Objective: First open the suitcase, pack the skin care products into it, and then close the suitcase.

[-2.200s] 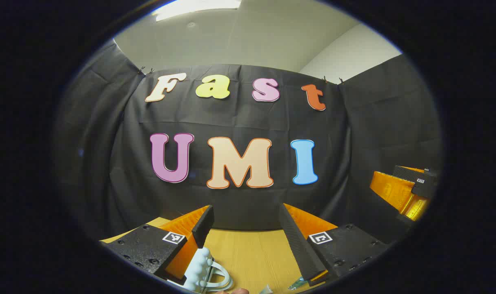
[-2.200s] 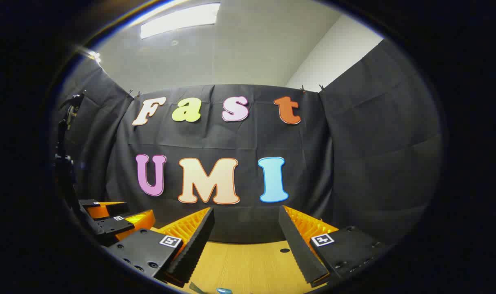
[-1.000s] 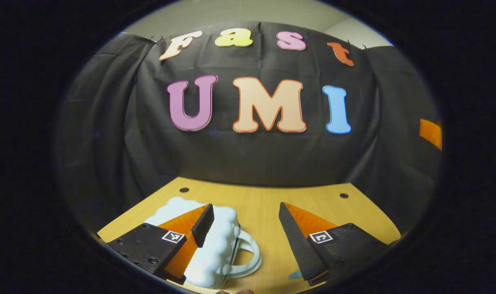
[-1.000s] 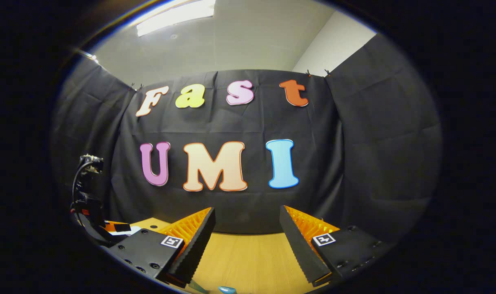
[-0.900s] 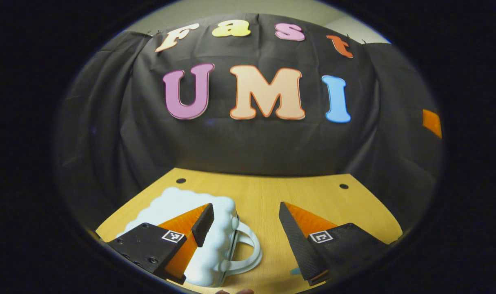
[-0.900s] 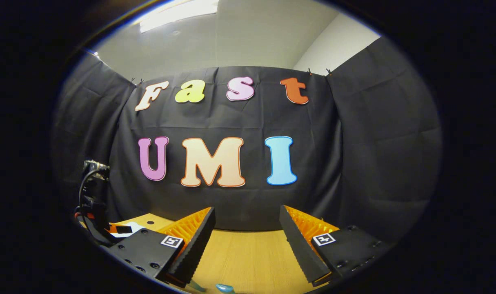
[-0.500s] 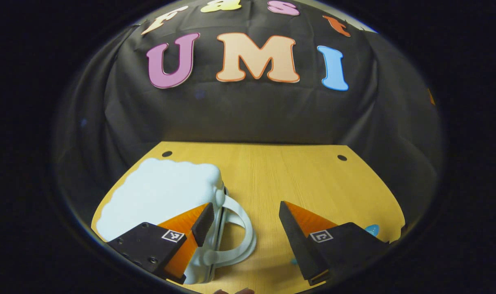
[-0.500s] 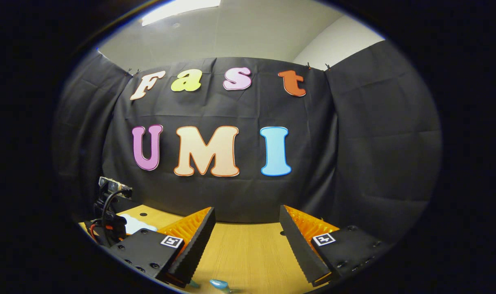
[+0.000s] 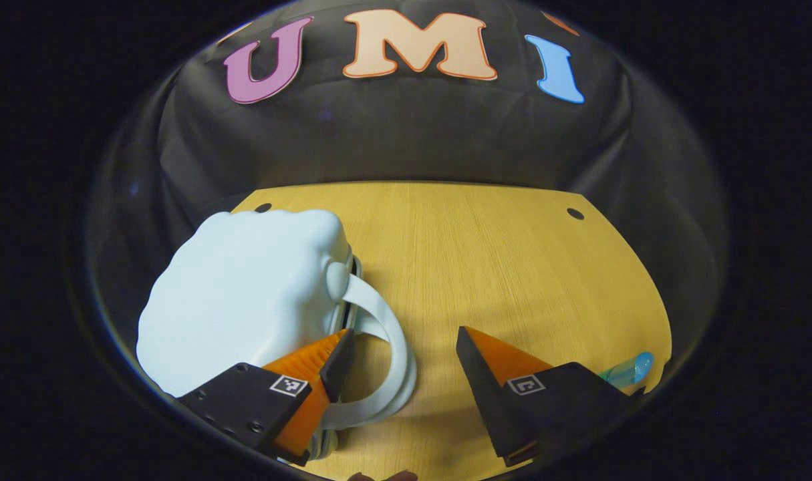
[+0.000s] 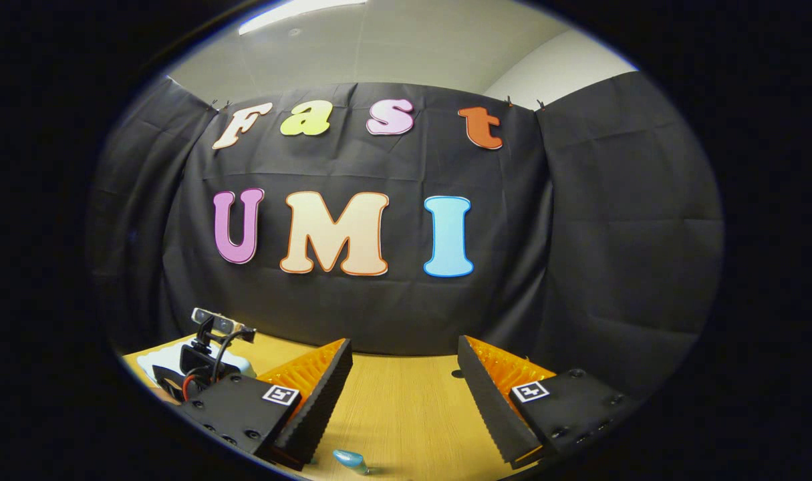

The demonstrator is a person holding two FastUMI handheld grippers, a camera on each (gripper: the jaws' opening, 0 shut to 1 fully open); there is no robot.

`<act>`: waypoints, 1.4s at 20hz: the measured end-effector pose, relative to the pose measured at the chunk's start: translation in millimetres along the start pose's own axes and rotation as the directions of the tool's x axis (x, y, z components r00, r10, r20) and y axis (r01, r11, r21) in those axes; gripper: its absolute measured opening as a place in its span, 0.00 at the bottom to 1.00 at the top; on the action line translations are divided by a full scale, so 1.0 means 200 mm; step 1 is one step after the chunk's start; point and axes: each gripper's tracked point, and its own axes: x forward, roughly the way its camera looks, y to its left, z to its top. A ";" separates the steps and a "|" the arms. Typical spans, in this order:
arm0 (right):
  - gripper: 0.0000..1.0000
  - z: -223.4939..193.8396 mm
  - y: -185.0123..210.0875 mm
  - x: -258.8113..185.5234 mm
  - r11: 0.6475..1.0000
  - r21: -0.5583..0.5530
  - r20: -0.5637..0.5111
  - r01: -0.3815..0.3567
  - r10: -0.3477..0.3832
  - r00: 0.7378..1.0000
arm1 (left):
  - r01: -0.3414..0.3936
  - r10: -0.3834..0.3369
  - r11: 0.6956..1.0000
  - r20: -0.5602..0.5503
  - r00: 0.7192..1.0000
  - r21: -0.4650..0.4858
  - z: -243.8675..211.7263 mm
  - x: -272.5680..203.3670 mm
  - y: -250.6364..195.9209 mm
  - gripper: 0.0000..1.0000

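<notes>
One pale blue suitcase [image 9: 245, 294], lumpy-shelled and closed, lies on the worktop [image 9: 486, 260] at about nine o'clock from my left tongs [image 9: 402, 364], its white loop handle [image 9: 389, 347] curving out toward me. My left tongs stand apart, holding nothing; their left finger is over the seam edge of the case beside the handle, though I cannot tell if it touches. A small blue skin care tube [image 9: 627, 369] lies at roughly four o'clock, near the worktop's edge, well apart from the case.

My right tongs [image 10: 402, 394] are also apart and empty, hanging above the worktop with the blue tube [image 10: 349, 459] showing just below them at six o'clock. From there the suitcase [image 10: 162, 361] sits off at nine o'clock behind the left tongs' camera mount [image 10: 212, 334].

I judge the opening step to be in hand, with nothing packed yet. Next I would need to get a finger onto the lid edge or the zip at the seam and lift, likely steadying the body with my right tongs, since so light a case may slide on the smooth wood.
</notes>
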 end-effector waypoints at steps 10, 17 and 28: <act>0.99 -0.05 -0.01 0.01 1.000 -0.007 -0.014 0.002 -0.002 1.000 | 0.099 -0.109 0.993 -0.187 0.976 -0.063 -0.16 0.14 -0.11 0.92; 0.99 -0.05 0.01 0.03 1.000 0.005 -0.004 -0.007 0.007 1.000 | 0.082 -0.093 0.995 -0.211 0.973 -0.061 -0.15 0.14 0.02 0.12; 0.99 -0.02 0.12 0.03 0.998 0.024 0.027 -0.050 0.049 0.998 | 0.124 -0.119 0.992 -0.118 0.986 0.032 0.05 -0.05 -0.04 0.00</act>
